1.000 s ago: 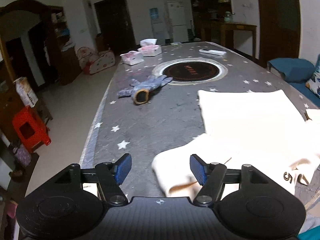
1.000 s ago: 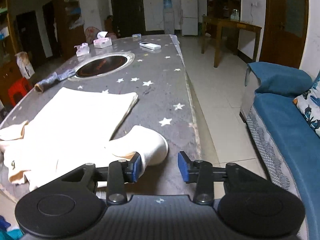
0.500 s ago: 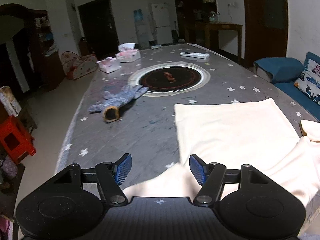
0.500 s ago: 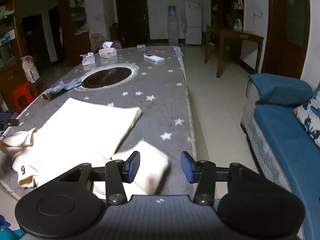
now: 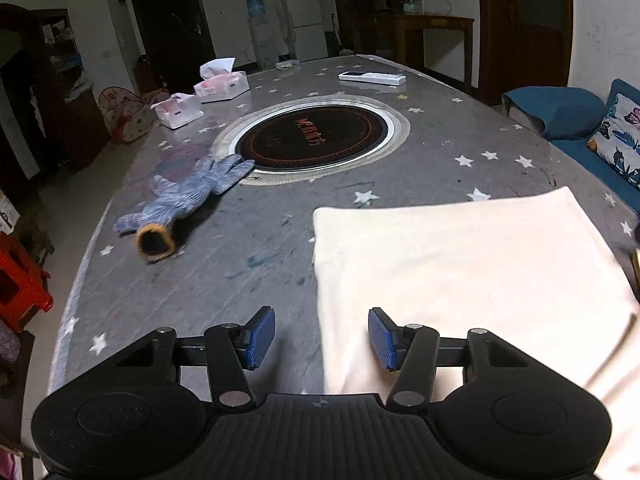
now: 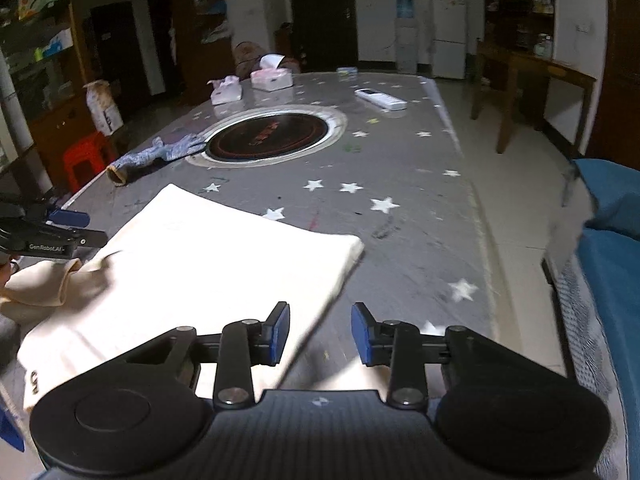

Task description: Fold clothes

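**At the table's near edge: both tongs open, nothing gripped**

Along the near edge of the table (image 5: 248, 248), I am holding my left tongs (image 5: 322, 338) and right tongs (image 6: 320, 334) wide open, empty, over the cream garment's (image 6: 208, 256) side edges. Its bunched sleeve (image 6: 44, 284) is risking a crooked fold or a slide off.

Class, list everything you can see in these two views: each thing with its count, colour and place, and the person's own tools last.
Garment: one, cream, near end of table.
Table: one, grey with white stars.
Hob: one, black, round, table centre.
Glove: one, blue-grey, beside hob.
Tissue boxes: two, pink-white, far left of table.
Remote: one, white, far end.
Stool: one, red, floor left.
Sofa: one, blue, right.
Fridge: one, white, back wall.
Left tongs: open, over garment's left edge.
Right tongs: open, over garment's right edge.
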The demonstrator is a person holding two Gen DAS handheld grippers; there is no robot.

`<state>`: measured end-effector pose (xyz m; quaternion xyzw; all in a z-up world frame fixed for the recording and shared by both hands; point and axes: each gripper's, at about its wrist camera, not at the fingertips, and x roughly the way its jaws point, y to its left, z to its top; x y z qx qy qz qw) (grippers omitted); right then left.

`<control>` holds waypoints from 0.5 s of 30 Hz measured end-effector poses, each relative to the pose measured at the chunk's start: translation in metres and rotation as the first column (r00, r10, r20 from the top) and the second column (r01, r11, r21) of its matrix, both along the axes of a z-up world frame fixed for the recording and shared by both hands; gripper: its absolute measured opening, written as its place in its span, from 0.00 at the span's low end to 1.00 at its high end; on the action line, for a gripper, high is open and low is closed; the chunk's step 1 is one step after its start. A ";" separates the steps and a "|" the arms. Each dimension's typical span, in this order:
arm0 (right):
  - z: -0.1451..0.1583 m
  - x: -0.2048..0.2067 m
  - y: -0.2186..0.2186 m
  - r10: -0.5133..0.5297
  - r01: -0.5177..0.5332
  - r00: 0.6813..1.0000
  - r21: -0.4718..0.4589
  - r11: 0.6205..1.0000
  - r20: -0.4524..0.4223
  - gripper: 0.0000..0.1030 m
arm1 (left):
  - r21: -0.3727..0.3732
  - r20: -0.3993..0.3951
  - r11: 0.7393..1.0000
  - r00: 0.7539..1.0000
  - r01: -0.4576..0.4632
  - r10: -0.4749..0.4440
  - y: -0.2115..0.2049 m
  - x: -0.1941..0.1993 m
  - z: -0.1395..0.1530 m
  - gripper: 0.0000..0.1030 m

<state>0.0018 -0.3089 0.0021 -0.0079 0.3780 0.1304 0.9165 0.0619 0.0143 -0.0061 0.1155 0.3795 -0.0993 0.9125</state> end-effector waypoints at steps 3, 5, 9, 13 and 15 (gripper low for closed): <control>-0.009 0.023 0.007 0.008 -0.008 1.000 -0.001 1.000 -0.019 0.30 | -0.001 -0.001 1.000 1.000 -0.003 0.003 -0.004 0.014 -0.004 0.54; -0.016 0.036 0.009 0.005 -0.005 0.999 0.000 1.000 -0.034 0.30 | -0.001 0.000 1.000 1.000 0.005 -0.005 -0.007 0.021 -0.006 0.54; -0.026 0.055 0.008 -0.010 0.011 0.998 0.008 1.000 -0.063 0.28 | -0.003 -0.008 1.000 1.000 0.000 0.000 -0.008 0.037 -0.012 0.54; -0.032 0.067 0.010 -0.015 0.016 0.997 0.012 1.000 -0.075 0.26 | -0.038 -0.029 0.999 1.000 0.004 -0.005 -0.006 0.050 -0.019 0.52; -0.034 0.071 0.011 -0.019 0.018 0.997 -0.002 1.000 -0.080 0.24 | -0.057 -0.037 0.998 0.999 0.019 -0.021 -0.007 0.054 -0.021 0.41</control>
